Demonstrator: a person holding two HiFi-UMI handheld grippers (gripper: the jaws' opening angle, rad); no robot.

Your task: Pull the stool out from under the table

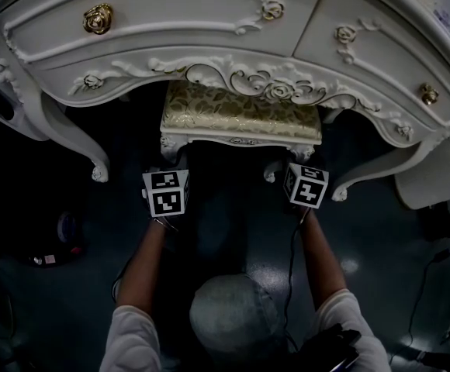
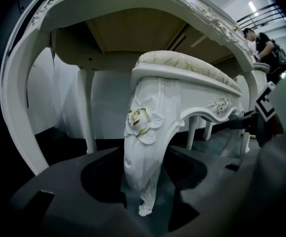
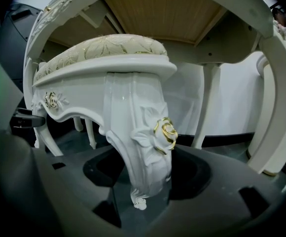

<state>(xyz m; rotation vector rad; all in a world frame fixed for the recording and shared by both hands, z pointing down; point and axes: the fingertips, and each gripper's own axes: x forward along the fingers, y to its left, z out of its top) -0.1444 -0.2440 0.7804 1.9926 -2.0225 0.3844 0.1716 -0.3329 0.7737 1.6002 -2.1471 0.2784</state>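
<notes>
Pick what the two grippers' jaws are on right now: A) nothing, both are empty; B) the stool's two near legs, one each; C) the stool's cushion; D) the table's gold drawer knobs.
B: the left gripper view shows the left gripper closed on the stool's carved near left leg, and the right gripper view shows the right gripper closed on its near right leg.

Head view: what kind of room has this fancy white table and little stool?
Probably a furniture showroom or hall, not a bedroom. The carved white dressing table with gold rose knobs and gold-cushioned white stool stand on a dark shiny floor, and a person wearing a backpack stands beyond.
</notes>
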